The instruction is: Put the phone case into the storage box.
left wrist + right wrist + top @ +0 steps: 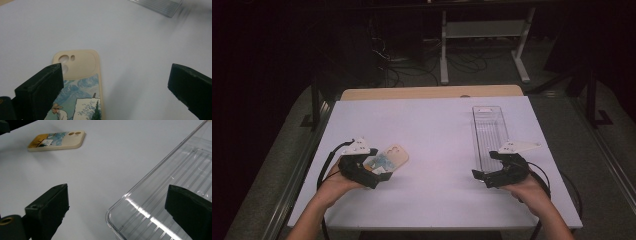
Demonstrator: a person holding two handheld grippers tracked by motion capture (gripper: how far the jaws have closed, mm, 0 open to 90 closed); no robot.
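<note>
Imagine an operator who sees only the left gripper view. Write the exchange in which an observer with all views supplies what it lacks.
Operator: Where is the right claw?
Observer: The right claw is open, the near corner of the clear tray between its jaws.
Operator: How does that tray lie?
Observer: Lengthways along the right side of the table, looking empty.
Operator: And the whole phone case?
Observer: The phone case lies flat, picture up, apart from the tray.
</note>
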